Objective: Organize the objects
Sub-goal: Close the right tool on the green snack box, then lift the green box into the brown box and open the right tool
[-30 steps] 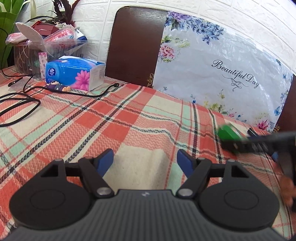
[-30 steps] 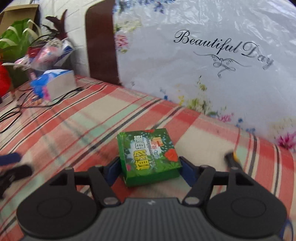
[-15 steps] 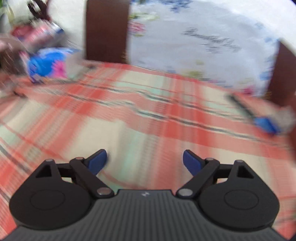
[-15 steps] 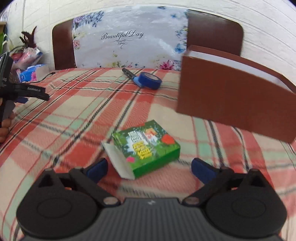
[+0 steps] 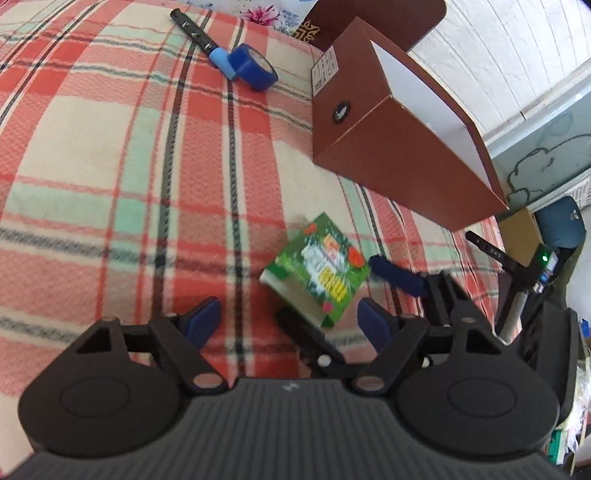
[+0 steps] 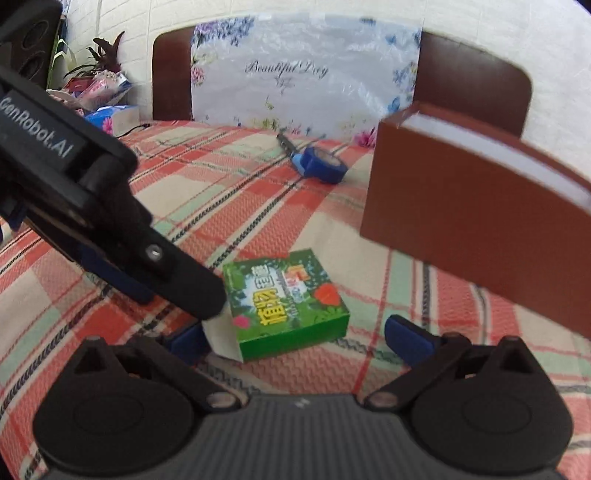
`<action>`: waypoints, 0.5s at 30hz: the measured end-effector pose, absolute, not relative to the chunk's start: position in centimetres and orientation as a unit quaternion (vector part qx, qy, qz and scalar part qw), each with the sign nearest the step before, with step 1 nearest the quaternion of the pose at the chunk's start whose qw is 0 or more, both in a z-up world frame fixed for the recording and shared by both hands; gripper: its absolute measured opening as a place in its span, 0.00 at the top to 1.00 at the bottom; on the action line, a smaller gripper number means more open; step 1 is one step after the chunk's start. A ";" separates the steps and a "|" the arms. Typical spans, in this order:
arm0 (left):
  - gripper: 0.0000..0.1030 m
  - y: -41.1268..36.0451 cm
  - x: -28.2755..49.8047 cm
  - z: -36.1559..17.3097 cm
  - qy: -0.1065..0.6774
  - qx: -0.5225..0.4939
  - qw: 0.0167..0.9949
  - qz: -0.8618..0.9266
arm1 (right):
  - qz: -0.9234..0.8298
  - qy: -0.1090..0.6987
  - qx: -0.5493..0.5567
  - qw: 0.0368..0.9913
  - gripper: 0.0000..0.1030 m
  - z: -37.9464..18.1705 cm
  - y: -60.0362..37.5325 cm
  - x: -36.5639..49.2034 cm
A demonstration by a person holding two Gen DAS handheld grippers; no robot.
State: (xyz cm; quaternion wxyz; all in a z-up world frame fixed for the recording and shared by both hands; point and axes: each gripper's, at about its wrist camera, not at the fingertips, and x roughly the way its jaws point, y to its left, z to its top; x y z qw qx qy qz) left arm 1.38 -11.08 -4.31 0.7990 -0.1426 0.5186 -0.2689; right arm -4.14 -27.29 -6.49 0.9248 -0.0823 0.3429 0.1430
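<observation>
A small green box (image 6: 284, 299) with an open white end flap lies flat on the plaid tablecloth (image 6: 229, 192). My right gripper (image 6: 295, 339) is open wide, a pad on each side of the box with gaps. My left gripper (image 5: 288, 319) points down at the same box (image 5: 317, 273) from the left. Its jaws are closing, with nothing between the pads. One of its fingers (image 6: 195, 288) reaches the flap end of the box. A tall brown box (image 6: 472, 229) with a white inside (image 5: 417, 99) stands just behind, to the right.
A blue tape roll (image 5: 255, 68) and a black marker (image 5: 192, 27) lie at the far side of the table. A flowered plastic bag (image 6: 306, 81) leans on a brown chair behind. A tissue box (image 6: 110, 116) and clutter sit far left.
My right gripper let go of the green box, opened wide and backed off a little. My left gripper swung from the table's left end over to the box and tipped downward.
</observation>
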 end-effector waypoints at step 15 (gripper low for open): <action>0.64 -17.3 5.1 6.9 0.413 -0.091 0.840 -0.339 | 0.073 0.191 -0.042 0.978 0.39 1.4 -30.0 -3.8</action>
